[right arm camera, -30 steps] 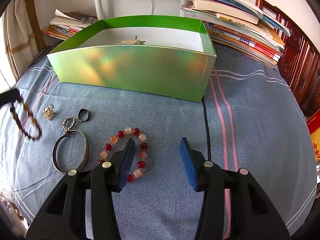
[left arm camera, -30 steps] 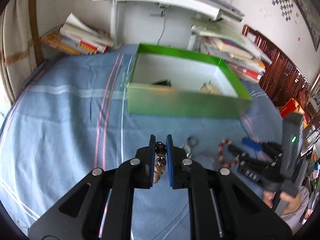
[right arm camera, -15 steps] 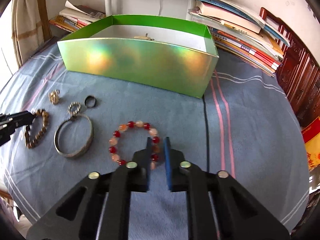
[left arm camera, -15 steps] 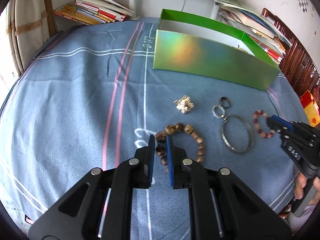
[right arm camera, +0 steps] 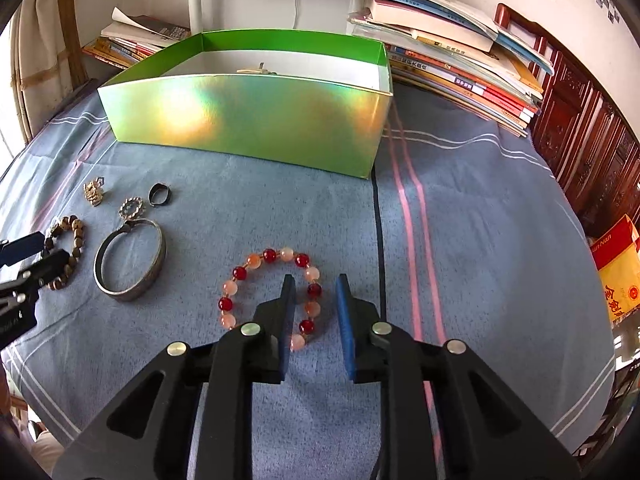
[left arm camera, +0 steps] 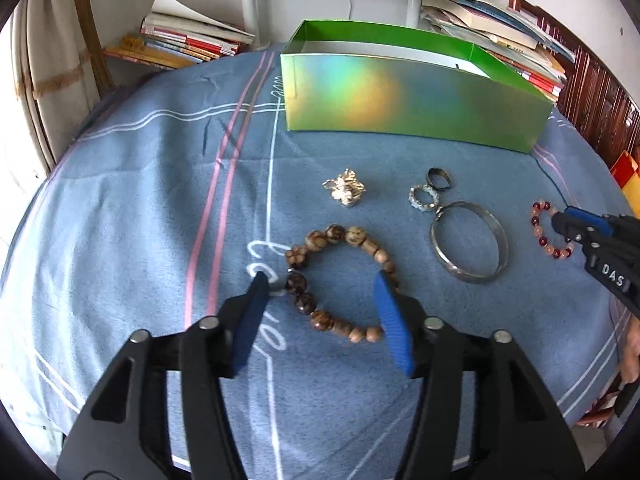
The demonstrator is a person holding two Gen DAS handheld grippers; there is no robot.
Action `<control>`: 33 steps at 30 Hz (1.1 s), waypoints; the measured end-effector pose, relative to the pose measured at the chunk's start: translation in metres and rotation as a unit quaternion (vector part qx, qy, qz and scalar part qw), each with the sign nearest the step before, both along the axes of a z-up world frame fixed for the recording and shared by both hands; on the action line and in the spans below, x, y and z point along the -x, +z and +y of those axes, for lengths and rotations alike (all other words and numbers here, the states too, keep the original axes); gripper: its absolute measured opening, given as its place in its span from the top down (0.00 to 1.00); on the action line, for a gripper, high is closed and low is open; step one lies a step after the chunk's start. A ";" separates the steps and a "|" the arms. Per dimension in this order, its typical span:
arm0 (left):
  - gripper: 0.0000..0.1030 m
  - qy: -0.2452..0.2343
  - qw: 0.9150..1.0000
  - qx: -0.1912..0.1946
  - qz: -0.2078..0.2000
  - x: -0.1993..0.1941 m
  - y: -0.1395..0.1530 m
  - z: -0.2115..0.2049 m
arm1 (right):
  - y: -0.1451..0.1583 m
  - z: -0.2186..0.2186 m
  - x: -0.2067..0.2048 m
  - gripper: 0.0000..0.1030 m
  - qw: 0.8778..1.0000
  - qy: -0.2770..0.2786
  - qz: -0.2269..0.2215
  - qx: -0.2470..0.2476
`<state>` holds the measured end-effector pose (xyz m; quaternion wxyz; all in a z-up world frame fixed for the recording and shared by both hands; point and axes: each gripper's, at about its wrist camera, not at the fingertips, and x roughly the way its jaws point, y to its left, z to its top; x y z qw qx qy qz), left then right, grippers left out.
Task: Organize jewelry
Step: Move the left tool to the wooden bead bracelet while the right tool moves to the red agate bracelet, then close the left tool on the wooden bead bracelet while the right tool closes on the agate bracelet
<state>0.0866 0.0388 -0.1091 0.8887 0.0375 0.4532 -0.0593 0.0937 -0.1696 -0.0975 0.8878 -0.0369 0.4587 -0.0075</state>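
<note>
Laying out bracelets on the blue cloth (left arm camera: 132,208) short of the green box (right arm camera: 248,120). Wooden bead bracelet (left arm camera: 340,280) flat on the cloth, just let go, between the left gripper's (left arm camera: 320,312) spread, freshly opened jaws. Red-and-pink bead bracelet (right arm camera: 272,296) flat too, one side between the right gripper's (right arm camera: 314,312) narrow, reopening jaws, unpinched. Next, probably: lifting clear without snagging beads.

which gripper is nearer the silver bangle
Left, narrowly. The left gripper straddles the wooden bead bracelet right beside the silver bangle; the right gripper straddles the red bead bracelet, slightly farther off.
</note>
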 end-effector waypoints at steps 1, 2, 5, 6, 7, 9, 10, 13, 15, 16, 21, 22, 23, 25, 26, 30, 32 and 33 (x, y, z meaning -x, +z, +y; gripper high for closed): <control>0.41 -0.002 1.000 0.001 0.001 0.000 0.000 -0.001 | 0.000 0.001 0.000 0.78 1.000 -0.001 0.001 0.000; 0.40 -0.003 1.000 -0.001 0.001 0.000 0.000 -0.002 | 0.000 0.001 0.000 0.78 1.000 -0.002 0.001 0.003; 0.40 -0.002 1.000 0.000 0.001 0.000 -0.001 -0.001 | 0.000 0.002 0.000 0.78 1.000 -0.004 -0.001 0.007; 0.39 -0.001 1.000 0.000 0.002 0.000 0.000 -0.001 | -0.001 0.002 0.000 0.78 1.000 -0.005 -0.001 0.007; 0.39 -0.001 1.000 0.000 0.002 0.001 0.000 -0.001 | -0.001 0.003 0.000 0.78 1.000 -0.004 -0.002 0.007; 0.37 -0.001 1.000 -0.001 0.002 0.001 0.000 -0.001 | -0.001 0.002 0.001 0.78 1.000 -0.005 -0.003 0.008; 0.37 -0.002 1.000 -0.001 0.002 0.002 -0.001 -0.001 | -0.001 0.003 0.001 0.78 1.000 -0.005 -0.004 0.009; 0.36 -0.002 1.000 -0.001 0.002 0.002 0.000 -0.001 | -0.001 0.003 0.001 0.78 1.000 -0.008 -0.006 0.007; 0.37 -0.002 1.000 -0.001 0.002 0.002 -0.001 -0.001 | -0.001 0.003 0.002 0.78 1.000 -0.010 -0.006 0.004; 0.37 -0.002 1.000 -0.001 0.001 0.002 -0.001 -0.001 | -0.001 0.002 0.002 0.78 1.000 -0.010 -0.006 0.002; 0.37 0.000 1.000 -0.001 0.000 0.003 -0.001 -0.002 | -0.002 0.000 0.002 0.73 1.000 -0.017 -0.008 0.001; 0.36 0.000 1.000 -0.001 -0.001 0.003 -0.001 -0.003 | -0.002 -0.001 0.002 0.72 1.000 -0.019 -0.009 0.001; 0.36 0.000 1.000 -0.001 -0.001 0.004 -0.001 -0.003 | -0.002 -0.002 0.002 0.70 1.000 -0.021 -0.009 0.000; 0.36 0.000 1.000 -0.001 -0.002 0.004 -0.001 -0.002 | -0.002 -0.004 0.002 0.68 1.000 -0.023 -0.010 -0.004; 0.36 0.000 1.000 -0.001 -0.002 0.004 -0.001 -0.002 | -0.002 -0.004 0.003 0.68 1.000 -0.024 -0.011 -0.006; 0.33 0.000 1.000 -0.001 -0.002 0.004 -0.001 -0.002 | -0.003 -0.005 0.003 0.66 1.000 -0.026 -0.013 -0.007; 0.32 0.000 1.000 -0.001 -0.002 0.004 -0.001 -0.001 | -0.003 -0.005 0.004 0.66 1.000 -0.027 -0.013 -0.008; 0.32 0.000 1.000 -0.001 -0.002 0.004 -0.001 -0.001 | -0.003 -0.005 0.004 0.65 0.999 -0.029 -0.014 -0.008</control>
